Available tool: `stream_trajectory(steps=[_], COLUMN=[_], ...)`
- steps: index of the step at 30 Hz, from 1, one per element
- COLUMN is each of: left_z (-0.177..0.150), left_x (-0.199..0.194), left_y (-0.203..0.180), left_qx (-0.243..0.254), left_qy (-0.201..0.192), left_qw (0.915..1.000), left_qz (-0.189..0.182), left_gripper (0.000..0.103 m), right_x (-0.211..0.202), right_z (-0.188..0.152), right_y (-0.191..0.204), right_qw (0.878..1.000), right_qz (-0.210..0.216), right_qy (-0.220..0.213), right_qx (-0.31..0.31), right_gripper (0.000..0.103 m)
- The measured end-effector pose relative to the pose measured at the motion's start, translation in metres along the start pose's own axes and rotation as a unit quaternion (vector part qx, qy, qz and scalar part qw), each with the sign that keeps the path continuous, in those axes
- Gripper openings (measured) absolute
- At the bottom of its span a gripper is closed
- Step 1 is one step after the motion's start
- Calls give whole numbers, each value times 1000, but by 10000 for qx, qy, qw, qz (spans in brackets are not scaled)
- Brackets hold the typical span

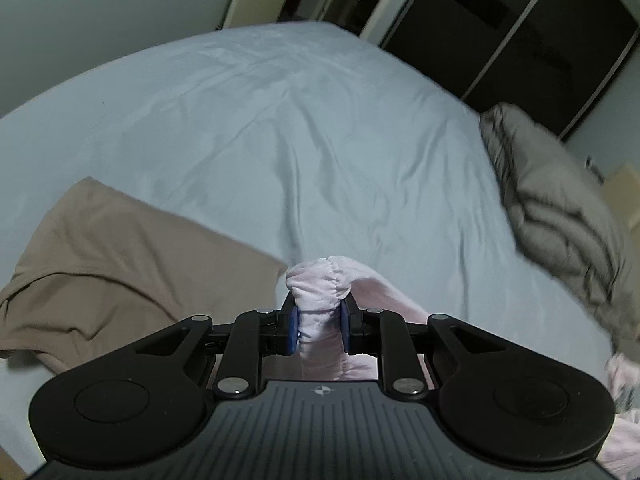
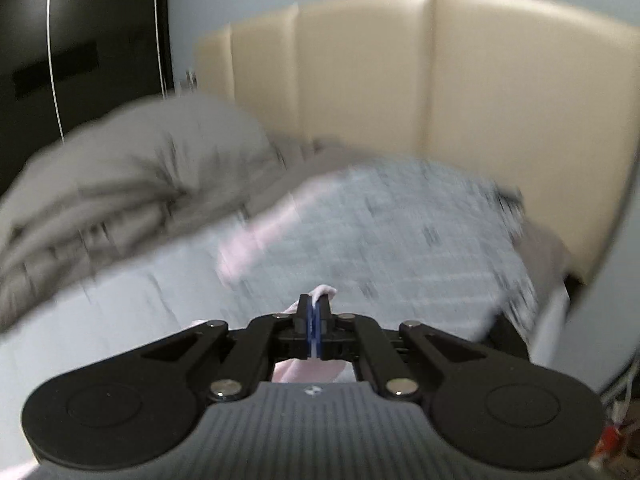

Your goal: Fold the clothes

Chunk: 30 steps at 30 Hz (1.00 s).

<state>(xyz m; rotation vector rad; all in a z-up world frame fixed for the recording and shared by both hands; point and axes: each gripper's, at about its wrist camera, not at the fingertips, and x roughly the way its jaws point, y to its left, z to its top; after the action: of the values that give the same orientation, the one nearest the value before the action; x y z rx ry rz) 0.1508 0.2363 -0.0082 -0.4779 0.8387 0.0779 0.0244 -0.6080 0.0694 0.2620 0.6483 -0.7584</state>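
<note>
A bed (image 1: 248, 120) with a pale blue sheet fills the left wrist view, running far toward dark wardrobe doors (image 1: 500, 40) at the far right. A cream padded headboard (image 2: 440, 100) rises at the far side in the right wrist view. A grey duvet (image 1: 560, 208) is bunched at the right edge of the bed in the left view, and in the right view it lies heaped at the left, blurred. A grey-and-white patterned cloth (image 2: 400, 232) lies on the sheet in front of the headboard, blurred, with a pink strip along its left edge. A tan garment (image 1: 104, 264) lies flat on the sheet at the near left. The pink garment (image 1: 320, 300) is held up near the bed's near edge, between the 2 tools: its gathered, thick edge is clamped between the blue pads (image 1: 293, 330) of the left gripper (image 1: 319, 330), bulging above them, and more of it trails to the near right. The right gripper (image 2: 315, 332) is clenched on a thin bit of the same pink cloth, its pads nearly touching, a small tuft sticking out just beyond the tips and more pink showing under the linkage.
</note>
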Motion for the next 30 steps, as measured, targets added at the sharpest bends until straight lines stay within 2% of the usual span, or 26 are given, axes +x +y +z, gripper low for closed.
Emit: stream_trajectory(steps=[3, 7, 10, 11, 12, 13, 16, 19, 26, 28, 30], left_z=[-8, -14, -16, -17, -18, -19, -21, -23, -25, -25, -24], left_x=[5, 2, 0, 0, -1, -1, -2, -3, -4, -4, -2], left_y=[-1, 4, 5, 6, 6, 7, 6, 6, 8, 8, 7], left_qx=[119, 152, 142, 135, 132, 130, 120, 79, -33, -36, -37], left_qy=[151, 250, 285, 291, 295, 298, 285, 269, 282, 273, 268], left_qw=[9997, 9991, 9989, 9988, 9988, 9987, 9987, 9987, 9986, 9986, 9986], left_qz=[170, 299, 350, 362, 372, 383, 414, 434, 454, 452, 452], left_gripper=[17, 18, 18, 18, 18, 18, 18, 18, 18, 18, 18], right_x=[5, 14, 10, 7, 5, 3, 4, 24, 72, 80, 90], right_z=[-33, -74, -77, -73, -69, -65, -57, -58, -61, -65, -74], right_y=[-39, -58, -65, -64, -63, -60, -43, -17, 45, 62, 75], right_qw=[9992, 9957, 9957, 9964, 9970, 9977, 9966, 9920, 9782, 9717, 9678], right_qz=[-138, -247, -242, -192, -138, -26, 380, 711, 1161, 1204, 925], right_qy=[385, 880, 884, 816, 746, 641, 580, 827, 1368, 1553, 1728], right_qx=[23, -111, -132, -148, -166, -216, -437, -633, -1049, -1312, -1582], right_gripper=[2, 7, 12, 19, 42, 56, 55, 55, 58, 63, 61])
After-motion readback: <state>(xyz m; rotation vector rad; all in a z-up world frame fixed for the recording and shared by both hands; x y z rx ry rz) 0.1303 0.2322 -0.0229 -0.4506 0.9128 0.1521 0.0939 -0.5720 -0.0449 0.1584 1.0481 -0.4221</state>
